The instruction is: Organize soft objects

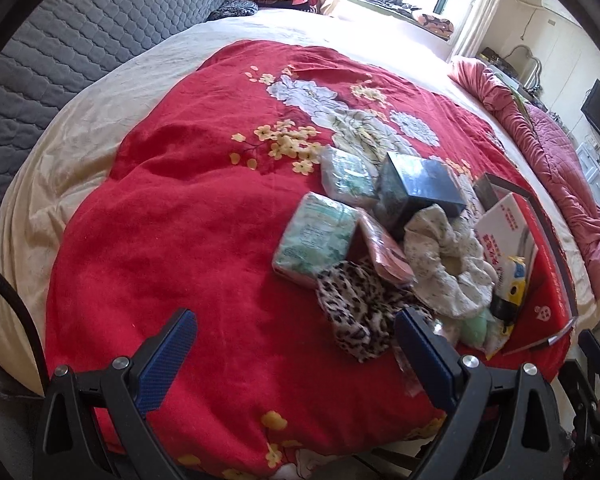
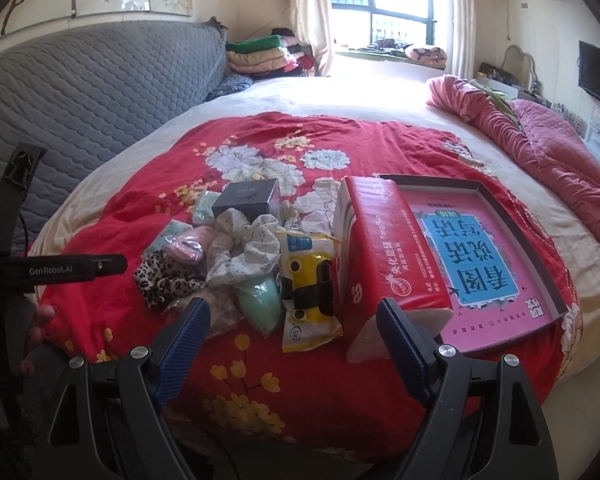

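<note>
Both grippers are spread wide and holding nothing. The left gripper [image 1: 296, 326] hangs low over the red floral blanket [image 1: 172, 208], with its right finger [image 1: 424, 352] just short of the leopard-print scrunchie [image 1: 356, 312]. The right gripper [image 2: 294, 318] hovers over the near edge of the pile, with its right finger [image 2: 404, 344] in front of the near corner of the red tissue pack [image 2: 380, 256].

Using that red tissue pack as the landmark: it sits tilted against the left wall of the shallow cardboard tray [image 2: 532, 240], which has a pink-and-blue printed sheet [image 2: 480, 264] inside. Just left of the pack, touching it, is a yellow snack packet [image 2: 304, 284]. Left of that is a mint green soft thing in clear wrap [image 2: 260, 300], then a big white floral scrunchie [image 2: 244, 248] draped over the heap. Further left is the leopard scrunchie with a pink pouch [image 2: 188, 248] behind it. Beyond the pile, away from the pack, is a black box [image 2: 248, 198], and a couple of green wrapped tissue packets [image 1: 316, 240] show best in the left view.

The whole lot lies on the blanket on a cream bed [image 2: 340, 96], with a grey quilted headboard [image 2: 80, 96] far left and a rumpled pink quilt [image 2: 548, 148] far right.
</note>
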